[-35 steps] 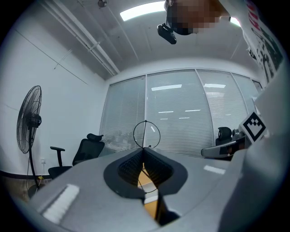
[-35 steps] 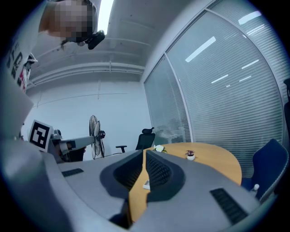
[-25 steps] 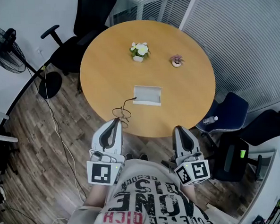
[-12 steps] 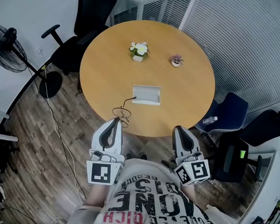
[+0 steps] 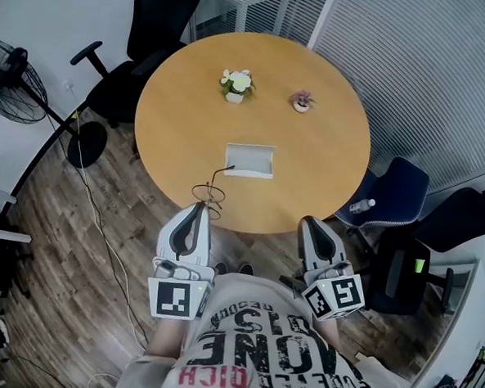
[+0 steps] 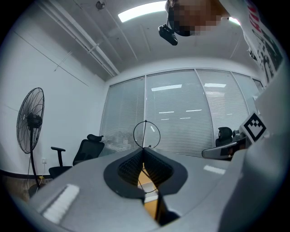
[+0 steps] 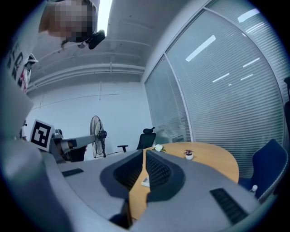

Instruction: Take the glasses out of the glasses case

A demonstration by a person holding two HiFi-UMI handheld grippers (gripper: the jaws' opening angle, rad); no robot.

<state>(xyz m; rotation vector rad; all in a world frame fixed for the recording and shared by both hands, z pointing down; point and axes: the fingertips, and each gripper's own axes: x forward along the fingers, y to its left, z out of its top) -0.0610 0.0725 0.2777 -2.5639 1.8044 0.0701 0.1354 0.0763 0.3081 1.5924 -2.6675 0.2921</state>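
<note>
The glasses case [image 5: 250, 161], a pale open tray, lies in the middle of the round wooden table [image 5: 323, 168]. Thin wire-framed glasses [image 5: 209, 191] hang over the table's near edge, clear of the case. My left gripper [image 5: 201, 210] is shut on their thin frame. In the left gripper view one round lens rim [image 6: 146, 134] sticks up above the closed left gripper [image 6: 143, 152]. My right gripper [image 5: 311, 224] stays off the table's near right edge, shut with nothing in it. In the right gripper view its pads [image 7: 154, 168] meet in a line.
Two small potted plants [image 5: 235, 84] [image 5: 302, 102] stand at the table's far side. A black office chair [image 5: 147, 39] and a standing fan [image 5: 5, 71] are at the far left, a blue chair [image 5: 394, 192] at the right. A cable runs over the wooden floor [image 5: 88, 207].
</note>
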